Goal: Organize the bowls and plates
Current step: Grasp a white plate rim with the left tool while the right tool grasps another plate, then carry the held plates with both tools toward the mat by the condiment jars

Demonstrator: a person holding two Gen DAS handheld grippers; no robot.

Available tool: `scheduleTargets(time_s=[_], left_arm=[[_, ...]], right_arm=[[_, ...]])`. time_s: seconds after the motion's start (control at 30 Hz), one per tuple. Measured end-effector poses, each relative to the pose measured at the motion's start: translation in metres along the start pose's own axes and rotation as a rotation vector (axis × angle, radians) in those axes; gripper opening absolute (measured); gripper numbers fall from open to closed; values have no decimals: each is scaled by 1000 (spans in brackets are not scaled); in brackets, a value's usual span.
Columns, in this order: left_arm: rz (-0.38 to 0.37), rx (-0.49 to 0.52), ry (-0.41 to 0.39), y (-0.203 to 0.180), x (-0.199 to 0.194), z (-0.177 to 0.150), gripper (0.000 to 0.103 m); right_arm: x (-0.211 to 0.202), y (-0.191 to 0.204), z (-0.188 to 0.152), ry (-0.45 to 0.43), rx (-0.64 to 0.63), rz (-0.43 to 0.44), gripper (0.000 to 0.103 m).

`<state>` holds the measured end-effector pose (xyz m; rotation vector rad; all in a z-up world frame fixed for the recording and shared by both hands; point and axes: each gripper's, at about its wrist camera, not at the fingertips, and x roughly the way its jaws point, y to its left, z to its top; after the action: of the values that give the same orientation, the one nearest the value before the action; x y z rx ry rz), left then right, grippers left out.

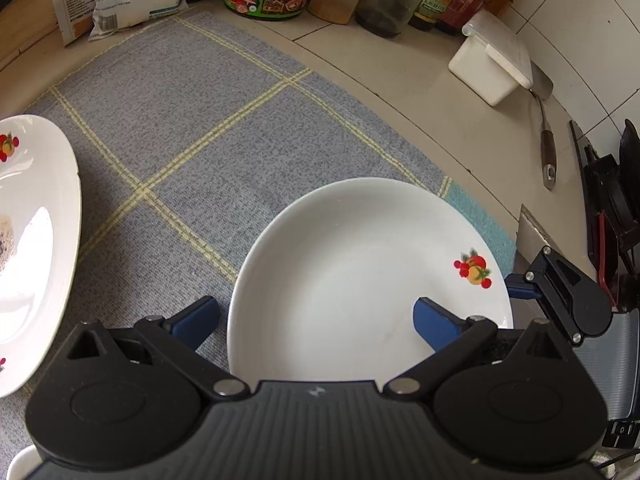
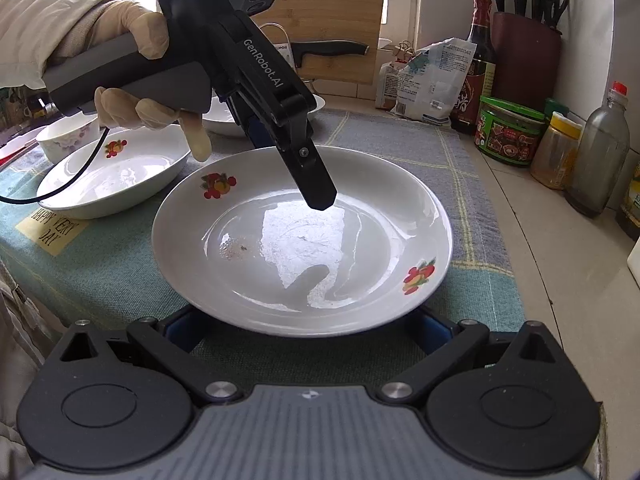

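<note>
A white plate with fruit decals (image 2: 304, 240) lies on the checked cloth; it also shows in the left wrist view (image 1: 360, 280). My left gripper (image 1: 316, 320) is open, one finger over the plate's near side and one outside its left rim; in the right wrist view (image 2: 316, 192) it hangs over the plate's far side. My right gripper (image 2: 304, 332) is open, its blue pads low at the plate's near rim, one on each side. A second decal plate (image 2: 116, 172) lies to the left, also in the left wrist view (image 1: 32, 248). A small floral bowl (image 2: 68, 140) stands behind it.
Another white dish (image 2: 224, 116) sits behind the left gripper. Jars, bottles and bags (image 2: 508, 136) line the back right; a knife block (image 2: 524, 60) stands by the wall. A white box (image 1: 492, 60) and a spatula (image 1: 546, 136) lie on the counter.
</note>
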<state>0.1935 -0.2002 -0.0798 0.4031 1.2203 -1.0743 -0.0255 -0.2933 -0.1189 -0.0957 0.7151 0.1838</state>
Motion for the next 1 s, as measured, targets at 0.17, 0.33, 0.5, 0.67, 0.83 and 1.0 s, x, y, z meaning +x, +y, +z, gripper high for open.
scheduleTargets(time_s=[0.17, 0.33, 0.5, 0.67, 0.83, 1.0], left_arm=[[7, 28, 29, -2, 2, 3, 102], [-21, 56, 72, -2, 5, 11, 100], [-54, 96, 115, -4, 5, 16, 92], [-87, 79, 149, -1, 6, 21, 89], [-94, 76, 155, 0, 5, 22, 86], [-94, 77, 160, 1, 4, 22, 84]], right_arm=[[-2, 3, -4, -20, 13, -20, 103], [-2, 1, -4, -21, 2, -6, 103], [0, -1, -1, -17, -7, 12, 103], [1, -2, 0, -15, -16, 24, 103], [2, -3, 0, -14, -22, 31, 103], [2, -3, 2, -5, -26, 35, 103]])
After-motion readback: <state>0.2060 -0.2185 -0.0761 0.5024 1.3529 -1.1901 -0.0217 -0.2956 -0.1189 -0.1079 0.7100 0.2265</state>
